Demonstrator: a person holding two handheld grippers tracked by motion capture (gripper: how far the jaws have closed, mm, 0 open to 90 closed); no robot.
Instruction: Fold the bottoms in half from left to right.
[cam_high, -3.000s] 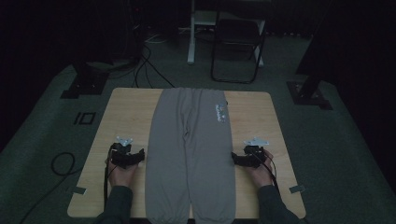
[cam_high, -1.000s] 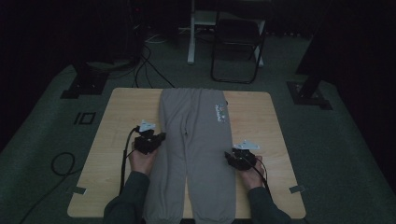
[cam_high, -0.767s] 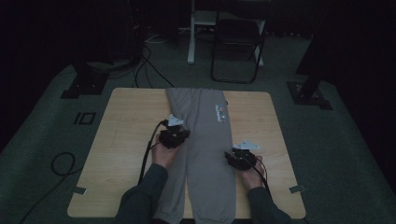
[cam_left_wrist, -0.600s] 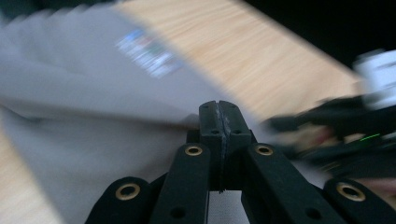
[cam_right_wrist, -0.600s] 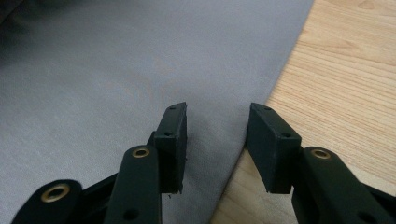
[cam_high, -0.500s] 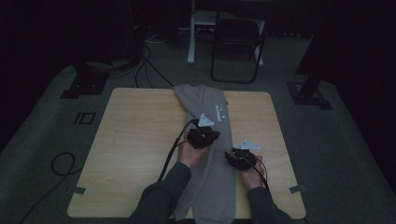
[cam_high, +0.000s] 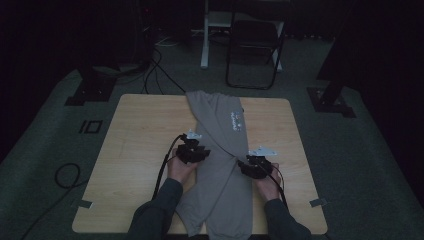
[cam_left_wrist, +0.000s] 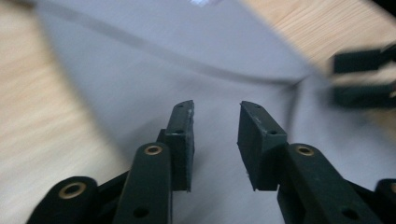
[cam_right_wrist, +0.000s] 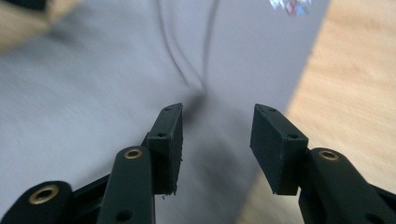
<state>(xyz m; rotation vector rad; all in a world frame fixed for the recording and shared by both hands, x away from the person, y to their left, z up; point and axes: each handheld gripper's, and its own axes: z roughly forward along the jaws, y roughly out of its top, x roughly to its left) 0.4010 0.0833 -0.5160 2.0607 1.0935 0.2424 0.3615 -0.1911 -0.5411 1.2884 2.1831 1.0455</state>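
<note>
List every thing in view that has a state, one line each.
grey trousers: folded lengthwise, one leg laid over the other, flat on the table.
left gripper: jaws just opened, nothing between them.
right gripper: jaws just opened further, apart above the fabric.
folding chair: unfolded, upright.

The high view is very dim. The room around the table (cam_high: 130, 150) is almost black, mostly at the top corners and the right side. The tabletop is the lightest part, but it still looks dull and a bit grainy.

The left gripper view is much brighter. It is blurry at the left edge and at the upper right, as if smeared. The black jaws at the bottom look sharp.

The right gripper view is bright too. The top is soft and fuzzy. A small dark shadow sits on the grey cloth (cam_right_wrist: 93, 84) near the middle.
</note>
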